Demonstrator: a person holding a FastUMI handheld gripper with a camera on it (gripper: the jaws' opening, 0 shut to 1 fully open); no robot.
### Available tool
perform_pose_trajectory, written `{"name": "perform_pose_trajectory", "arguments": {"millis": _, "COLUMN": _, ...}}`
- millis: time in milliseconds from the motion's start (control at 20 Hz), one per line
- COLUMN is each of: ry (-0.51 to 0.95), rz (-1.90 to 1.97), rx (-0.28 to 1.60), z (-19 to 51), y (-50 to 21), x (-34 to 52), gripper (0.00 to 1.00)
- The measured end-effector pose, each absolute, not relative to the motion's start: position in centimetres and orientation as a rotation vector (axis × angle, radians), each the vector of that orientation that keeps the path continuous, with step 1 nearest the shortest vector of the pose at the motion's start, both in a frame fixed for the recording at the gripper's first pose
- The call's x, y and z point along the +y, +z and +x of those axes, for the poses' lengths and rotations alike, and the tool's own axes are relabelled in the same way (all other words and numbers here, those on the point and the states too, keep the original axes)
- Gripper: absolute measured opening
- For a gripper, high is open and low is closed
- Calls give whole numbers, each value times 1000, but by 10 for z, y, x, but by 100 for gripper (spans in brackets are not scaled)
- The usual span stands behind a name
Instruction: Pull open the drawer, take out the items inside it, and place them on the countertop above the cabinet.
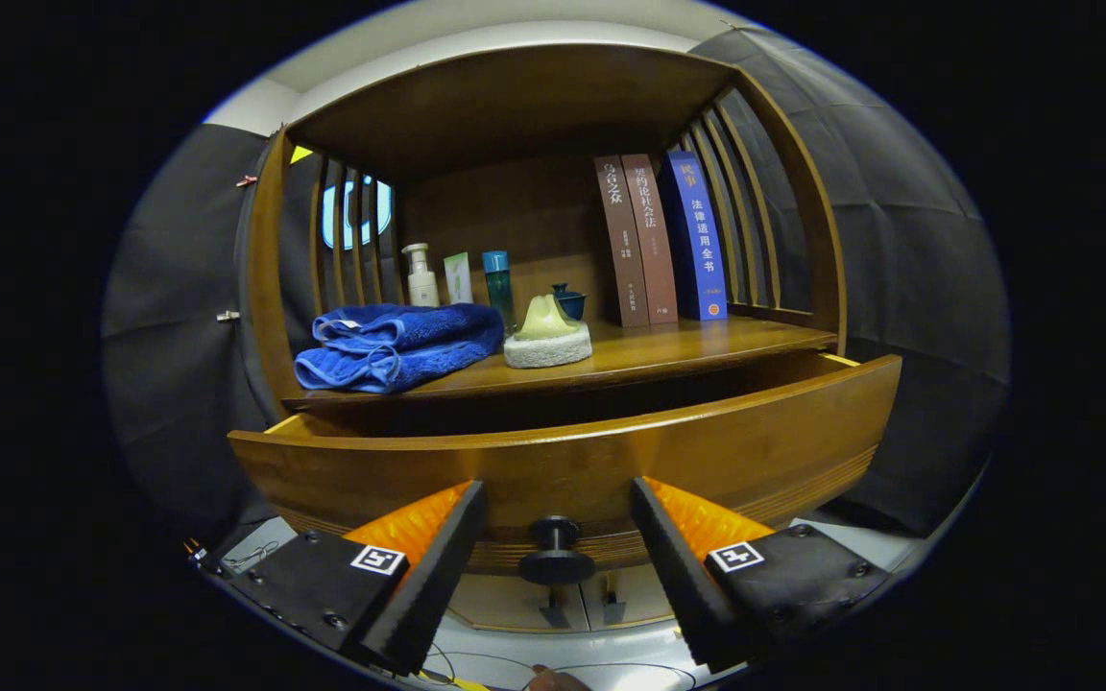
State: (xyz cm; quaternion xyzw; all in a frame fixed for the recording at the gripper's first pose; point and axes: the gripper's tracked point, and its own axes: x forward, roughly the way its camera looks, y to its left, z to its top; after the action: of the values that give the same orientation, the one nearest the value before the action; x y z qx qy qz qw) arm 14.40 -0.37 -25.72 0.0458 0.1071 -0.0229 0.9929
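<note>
Gripper view: wooden drawer (572,451) at centre frame already pulled partway out, small black round knob (554,550) between spread, released gripper (555,537) fingers; contents hidden, items yet to lift onto wooden countertop (707,341).

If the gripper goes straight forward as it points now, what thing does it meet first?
Most likely the drawer knob, which sits between the open fingers of the gripper, with the drawer front right behind it. How far the knob is from the fingertips is hard to judge.

Blue towel (397,345), three books (661,238), bottles (457,278).
</note>
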Motion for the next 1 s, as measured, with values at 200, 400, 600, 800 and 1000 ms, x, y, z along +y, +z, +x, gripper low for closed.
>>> {"name": "perform_pose_trajectory", "arguments": {"millis": 200, "ry": -47, "rz": 87, "rx": 216, "z": 167, "y": -258, "x": -5, "gripper": 99}}
{"name": "perform_pose_trajectory", "arguments": {"millis": 400, "ry": -49, "rz": 93, "rx": 221, "z": 182, "y": -259, "x": -5, "gripper": 99}}
{"name": "perform_pose_trajectory", "arguments": {"millis": 600, "ry": -53, "rz": 89, "rx": 231, "z": 192, "y": -260, "x": -6, "gripper": 99}}
{"name": "perform_pose_trajectory", "arguments": {"millis": 800, "ry": -60, "rz": 96, "rx": 236, "z": 194, "y": -262, "x": -6, "gripper": 99}}
{"name": "perform_pose_trajectory", "arguments": {"millis": 1000, "ry": -58, "rz": 100, "rx": 240, "z": 193, "y": -262, "x": -8, "gripper": 99}}
